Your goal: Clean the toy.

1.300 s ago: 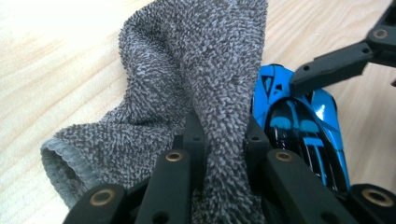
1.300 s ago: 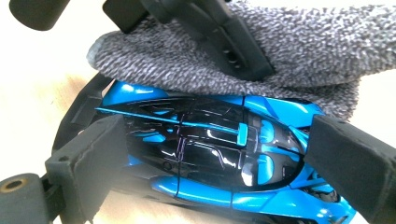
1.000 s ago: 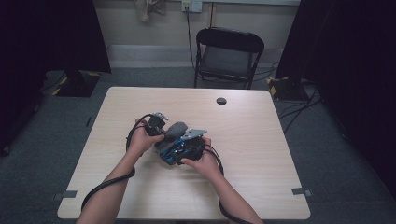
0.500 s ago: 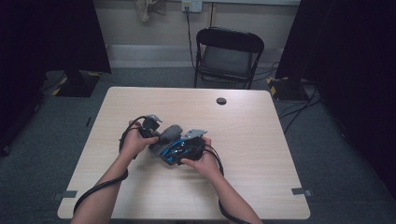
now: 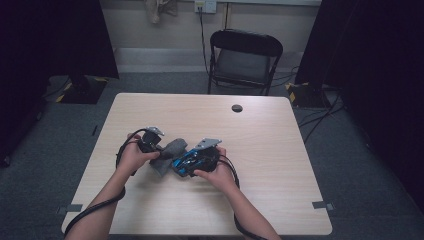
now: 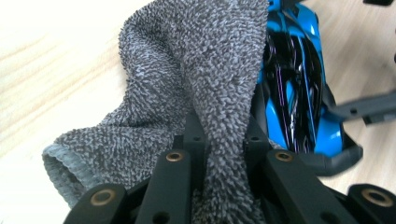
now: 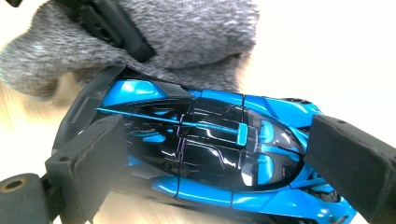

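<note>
**Two jaws at work: cloth pulls off the toy car**

Two sets of jaws carry this job. Our left jaws are clamped tight on a fold of the grey cloth, the terry pile bunched between the black fingers. Our right jaws stand on either side of the blue and black toy car, one foam pad at its tail and one at its nose; they look pressed on the body, pinning it, though we cannot be sure the pads touch at both ends.

From the high view, the car lies low on the worktop under our right hand, and the cloth sits just beside it, towards our left hand.

What has changed over the last second: our left hand has slid outward, away from the car, taking the cloth with it. A second ago the cloth lay bunched against the car; now it trails off the car's side, and in the left gripper view only its far edge overlaps the bodywork. The right hand has kept its place.

We judge this a wiping stroke drawn across the car, with the car held steady. Next would be either a return stroke or a turn of the car to reach an unwiped side.
</note>
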Tool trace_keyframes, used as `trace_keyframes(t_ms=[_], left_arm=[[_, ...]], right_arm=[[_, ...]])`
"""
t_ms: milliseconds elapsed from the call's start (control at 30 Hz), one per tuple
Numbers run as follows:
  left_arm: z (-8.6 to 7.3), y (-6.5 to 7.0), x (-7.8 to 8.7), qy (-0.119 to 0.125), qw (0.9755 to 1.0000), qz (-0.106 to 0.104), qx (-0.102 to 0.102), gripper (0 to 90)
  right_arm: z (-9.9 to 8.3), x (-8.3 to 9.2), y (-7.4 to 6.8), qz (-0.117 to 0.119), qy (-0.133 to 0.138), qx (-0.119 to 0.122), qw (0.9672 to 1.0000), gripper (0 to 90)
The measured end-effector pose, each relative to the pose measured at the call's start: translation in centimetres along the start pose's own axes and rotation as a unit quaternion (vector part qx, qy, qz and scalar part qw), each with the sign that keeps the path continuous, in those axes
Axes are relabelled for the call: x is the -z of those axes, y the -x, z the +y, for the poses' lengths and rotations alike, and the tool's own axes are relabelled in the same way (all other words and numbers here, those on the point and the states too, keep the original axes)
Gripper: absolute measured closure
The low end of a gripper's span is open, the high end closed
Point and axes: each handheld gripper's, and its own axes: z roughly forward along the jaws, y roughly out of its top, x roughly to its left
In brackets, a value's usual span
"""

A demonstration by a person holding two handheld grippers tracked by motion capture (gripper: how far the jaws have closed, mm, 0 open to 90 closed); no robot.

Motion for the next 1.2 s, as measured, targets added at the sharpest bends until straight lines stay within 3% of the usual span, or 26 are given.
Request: trace_keyframes(t_ms=[267,333,433,633,667,800,1000,1200], left_arm=[[-0.5,-0.4,1.3,-0.002,0.9999,0.016,0.002,77.7],[0.1,-0.8,1.6,0.01,0.9994,0.031,0.005,77.8],[0.8,-0.9,1.5,0.024,0.9992,0.031,0.012,77.7],[3.3,-0.5,-0.1,0.038,0.9987,0.033,0.001,77.4],[4.1,-0.1,-0.9,0.04,0.9985,0.037,-0.008,77.5],[5.1,0.4,-2.8,0.042,0.9981,0.044,-0.011,77.4],[5.6,0.7,-5.1,0.035,0.9985,0.041,-0.002,77.0],[5.3,0.8,-5.0,0.028,0.999,0.034,-0.001,77.1]], right_arm=[[0.0,0.0,0.0,0.0,0.001,0.0,1.0,5.1],[0.0,0.0,0.0,-0.001,0.0,0.0,1.0,5.1],[0.0,0.0,0.0,-0.001,0.0,0.0,1.0,5.1],[0.0,0.0,0.0,0.0,0.0,0.001,1.0,5.1],[0.0,0.0,0.0,0.0,0.0,0.0,1.0,5.1],[-0.1,0.0,0.0,-0.001,0.005,0.0,1.0,5.1],[-0.1,0.0,0.0,0.0,0.003,0.0,1.0,5.1],[-0.1,0.0,0.0,0.0,0.003,0.0,1.0,5.1]])
